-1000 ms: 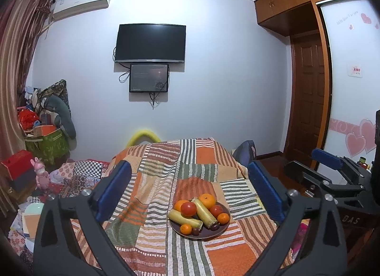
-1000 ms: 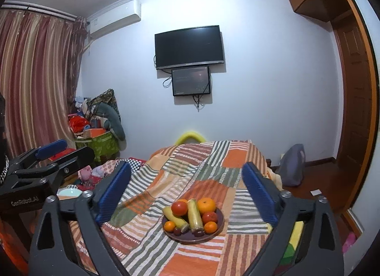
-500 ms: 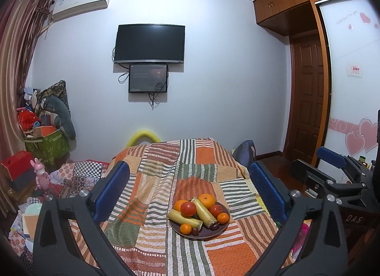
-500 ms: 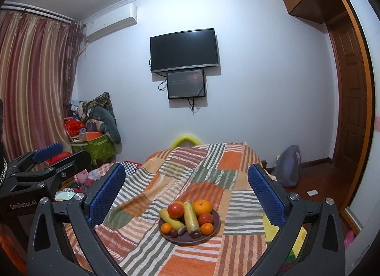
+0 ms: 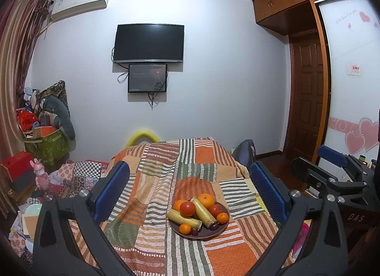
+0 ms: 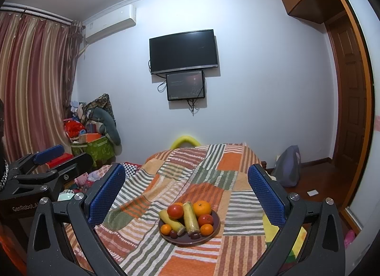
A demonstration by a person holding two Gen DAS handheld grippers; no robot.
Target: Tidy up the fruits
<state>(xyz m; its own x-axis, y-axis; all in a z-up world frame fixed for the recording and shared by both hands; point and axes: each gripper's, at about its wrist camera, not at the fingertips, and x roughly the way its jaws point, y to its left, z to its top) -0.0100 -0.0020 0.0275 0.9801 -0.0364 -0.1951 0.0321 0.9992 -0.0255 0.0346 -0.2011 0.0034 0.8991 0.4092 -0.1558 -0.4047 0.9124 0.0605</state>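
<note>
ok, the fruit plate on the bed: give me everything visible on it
The plate is round, dark brown and shallow, lying flat on the striped patchwork blanket near the bed's front. It is piled with fruit: a red tomato-like fruit, a large orange, smaller oranges, two dark round fruits at the front and two yellow-green cylindrical pieces. Material is unclear. Neither the left gripper nor the right gripper touches it; both are open.

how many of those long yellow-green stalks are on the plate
2. One stalk lies down the middle of the plate, between the tomato and the big orange. The other stalk lies slanted to its left. More could hide under the fruit.
</note>
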